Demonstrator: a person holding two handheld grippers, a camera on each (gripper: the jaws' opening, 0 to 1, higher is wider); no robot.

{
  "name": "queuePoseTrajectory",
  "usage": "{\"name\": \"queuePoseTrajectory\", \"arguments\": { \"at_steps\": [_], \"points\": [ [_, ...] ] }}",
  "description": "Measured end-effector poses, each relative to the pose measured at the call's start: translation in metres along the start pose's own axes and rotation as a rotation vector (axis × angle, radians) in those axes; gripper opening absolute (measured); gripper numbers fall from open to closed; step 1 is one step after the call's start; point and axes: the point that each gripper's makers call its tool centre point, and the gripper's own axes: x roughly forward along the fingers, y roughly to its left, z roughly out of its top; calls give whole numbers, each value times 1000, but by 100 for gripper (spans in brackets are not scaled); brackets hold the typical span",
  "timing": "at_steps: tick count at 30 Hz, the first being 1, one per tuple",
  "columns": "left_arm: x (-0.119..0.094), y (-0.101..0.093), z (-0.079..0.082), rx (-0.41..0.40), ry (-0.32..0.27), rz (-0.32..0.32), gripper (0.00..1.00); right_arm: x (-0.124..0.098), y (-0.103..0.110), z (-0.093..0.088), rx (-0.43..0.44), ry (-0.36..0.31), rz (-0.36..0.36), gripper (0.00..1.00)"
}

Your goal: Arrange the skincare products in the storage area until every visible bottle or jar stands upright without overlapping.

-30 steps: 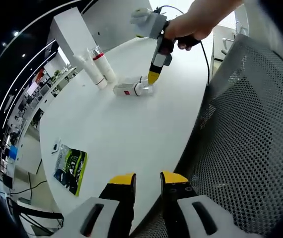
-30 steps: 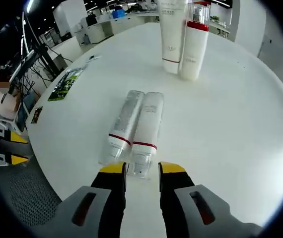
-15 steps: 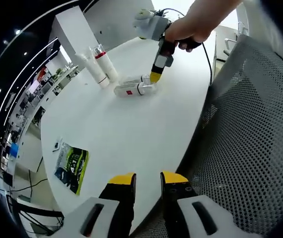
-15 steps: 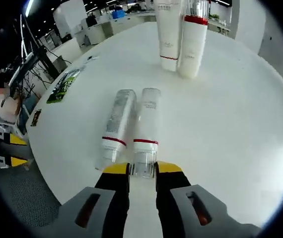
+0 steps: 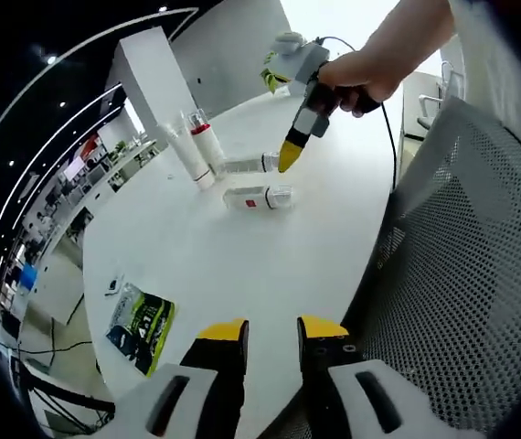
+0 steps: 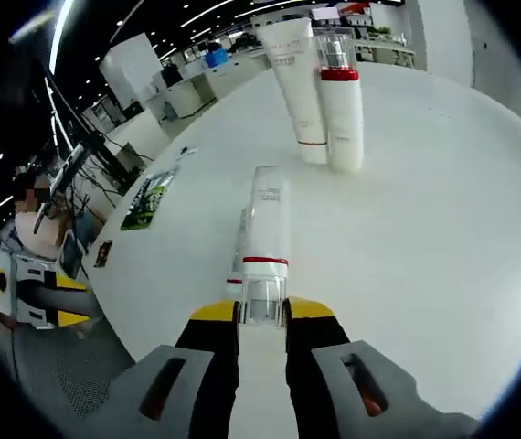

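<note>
In the right gripper view my right gripper (image 6: 260, 311) is shut on the clear cap end of a white bottle with a red band (image 6: 265, 215), held off the round white table (image 6: 443, 238). A second like bottle (image 6: 239, 242) lies on the table beneath it, partly hidden. Beyond stand an upright white tube (image 6: 293, 87) and an upright red-banded bottle (image 6: 340, 105), side by side. The left gripper view shows the right gripper (image 5: 288, 157) with the lifted bottle (image 5: 245, 165), the lying bottle (image 5: 259, 198) and the upright pair (image 5: 196, 146). My left gripper (image 5: 262, 331) hangs open at the table's near edge.
A green and black leaflet (image 5: 142, 325) and a small card (image 5: 114, 283) lie near the table's left edge. A mesh chair back (image 5: 452, 274) stands close on the right of the left gripper. A white pillar (image 5: 160, 73) rises behind the table.
My right gripper has shut on the right-hand lying bottle and raised it off the table. The other lying bottle has stayed down. The left gripper has held its place.
</note>
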Motion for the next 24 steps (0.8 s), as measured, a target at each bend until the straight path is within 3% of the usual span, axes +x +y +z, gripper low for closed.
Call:
{"name": "queuePoseTrajectory", "arguments": {
  "at_steps": [7,9,11,15,20,24],
  "points": [
    [-4,7,9,-24,-55,26,26,-4,65,-8,-60,38,183,16],
    [-4,11,15,-18,-96,39,30,-4,84,-16,-94,74,227,16],
    [-4,12,26,22,-163,56,41,-5,100,-20,-95,87,277,16],
    [-2,14,21,24,-136,71,63,-9,126,-29,-55,144,378,16],
    [0,16,18,40,-120,80,65,-18,149,-50,-153,284,469,16],
    [2,15,15,95,-101,88,65,-22,156,-63,-255,381,491,16]
  ]
}}
